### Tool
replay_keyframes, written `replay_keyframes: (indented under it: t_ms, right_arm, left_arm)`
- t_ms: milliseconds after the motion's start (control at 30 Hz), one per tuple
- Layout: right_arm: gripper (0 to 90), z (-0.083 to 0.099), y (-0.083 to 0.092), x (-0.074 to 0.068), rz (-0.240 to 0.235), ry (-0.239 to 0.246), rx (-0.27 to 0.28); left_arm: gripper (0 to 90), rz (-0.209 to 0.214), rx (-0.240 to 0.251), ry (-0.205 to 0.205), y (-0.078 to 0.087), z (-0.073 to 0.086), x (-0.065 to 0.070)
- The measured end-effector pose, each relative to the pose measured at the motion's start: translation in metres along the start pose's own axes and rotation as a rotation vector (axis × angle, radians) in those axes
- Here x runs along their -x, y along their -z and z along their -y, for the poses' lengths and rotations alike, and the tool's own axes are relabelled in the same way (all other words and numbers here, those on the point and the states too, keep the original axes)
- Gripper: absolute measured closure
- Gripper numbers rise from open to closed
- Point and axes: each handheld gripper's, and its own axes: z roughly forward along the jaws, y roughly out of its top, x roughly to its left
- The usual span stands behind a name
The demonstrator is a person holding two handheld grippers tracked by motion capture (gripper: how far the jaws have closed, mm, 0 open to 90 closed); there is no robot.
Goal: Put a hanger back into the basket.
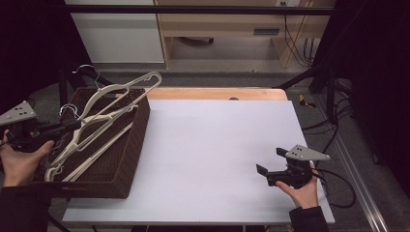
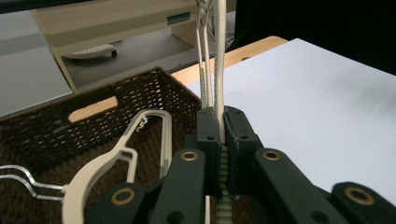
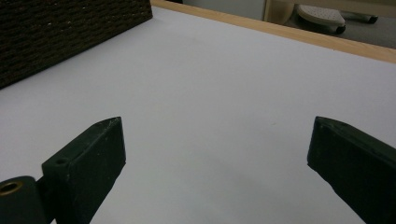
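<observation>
- Cream plastic hangers, at least three that I can count, lie at the left of the high view; the gripped hanger (image 1: 126, 87) slants from the lower left up to the upper middle, its far end poking past the basket's far rim.
- In the left gripper view that hanger's thin bars (image 2: 218, 60) rise straight up from between the two black jaws, which are pressed together on it.
- One more cream hanger (image 2: 109, 161) lies in the basket at the lower left of that view, its wire hook (image 2: 28, 183) at the left edge.
- Left tool (image 1: 72, 124), at the far left of the high view, is clamped on the gripped hanger; the left hand (image 1: 19, 162) holds it just beside the basket's near left corner.
- One dark brown woven basket (image 1: 126, 166) sits on the left end of the worktop, holding the hangers.
- White worktop (image 1: 217, 140) spreads across the middle, with a wooden edge strip (image 1: 217, 94) along its far side.
- Right tool (image 1: 270, 163) rests low at the lower right of the high view, well apart from the basket, held in the right hand (image 1: 304, 191).
- Its two jaws stand wide apart over the bare white surface in the right gripper view, with nothing between them.
</observation>
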Motion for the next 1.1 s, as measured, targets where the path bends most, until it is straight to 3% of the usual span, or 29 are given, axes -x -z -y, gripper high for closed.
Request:
replay_keyframes:
  t_ms: [233,633,900,1033,1100]
  right_arm:
    - [4.3,0.000,-0.001,0.000,0.000,0.003,-0.009]
    - [4.3,0.001,0.000,0.002,0.003,0.002,-0.011]
    - [4.4,0.001,-0.001,0.002,0.006,-0.004,-0.009]
    - [4.3,0.001,0.000,0.002,0.003,0.002,-0.010]
    - [4.3,0.001,0.000,0.002,0.004,0.004,-0.010]
  left_arm:
    - [85.5,-0.002,0.003,0.020,0.008,0.013,-0.016]
    - [85.5,-0.029,-0.037,0.076,0.017,0.044,-0.042]
    - [85.5,-0.035,-0.069,0.115,0.018,0.057,-0.048]
    - [85.4,-0.035,-0.092,0.118,0.013,0.058,-0.047]
    - [85.4,-0.034,-0.125,0.125,0.002,0.062,-0.045]
